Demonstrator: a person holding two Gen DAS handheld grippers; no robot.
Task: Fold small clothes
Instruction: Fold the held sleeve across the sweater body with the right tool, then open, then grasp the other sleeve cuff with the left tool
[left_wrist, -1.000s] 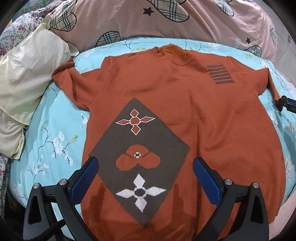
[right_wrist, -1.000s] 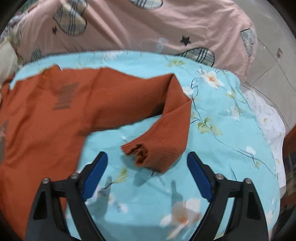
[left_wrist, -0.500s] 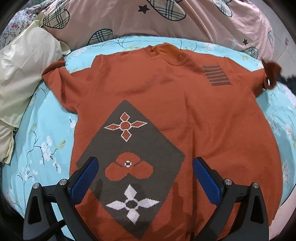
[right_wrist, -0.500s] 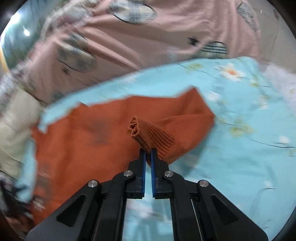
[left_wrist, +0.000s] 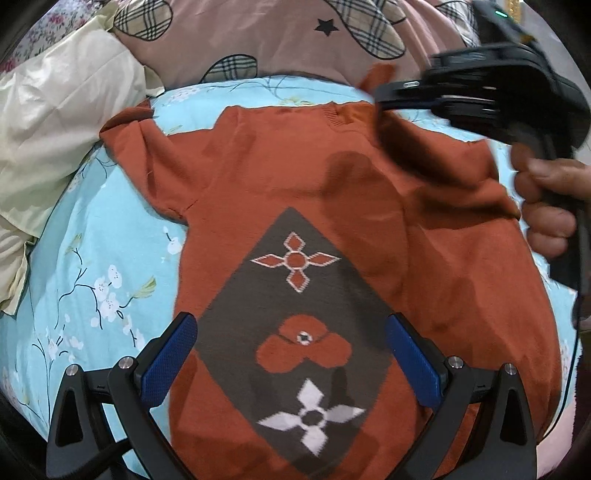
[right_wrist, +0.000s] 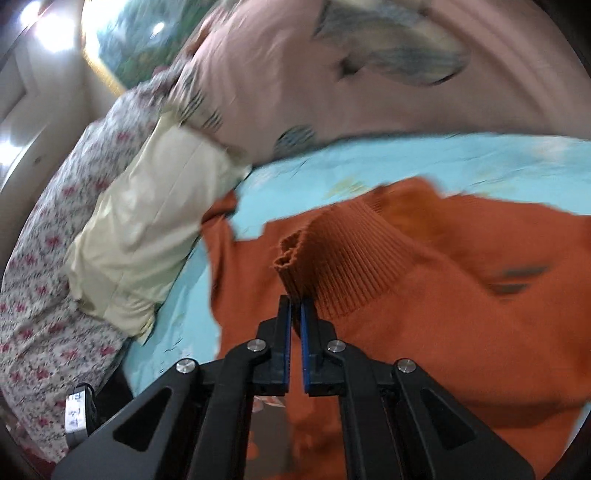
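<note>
Your right tongs (right_wrist: 295, 306) are clamped on the sleeve cuff (right_wrist: 295, 258) over the sweater (left_wrist: 295, 206) spread across the bed (left_wrist: 92, 258), so lay it crosswise toward the far sleeve (left tongs (left_wrist: 291, 365) gape apart, empty, near the hem).

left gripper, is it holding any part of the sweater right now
No, the left gripper hangs with its jaws wide apart above the orange sweater, pads touching no fabric.

Your right wrist view is motion-smeared, ceiling lights (right_wrist: 40, 22) blown out top left. Left view is sharper; gripper shadows fall across the sweater (left_wrist: 258, 177). Fisheye vignetting on both.
</note>
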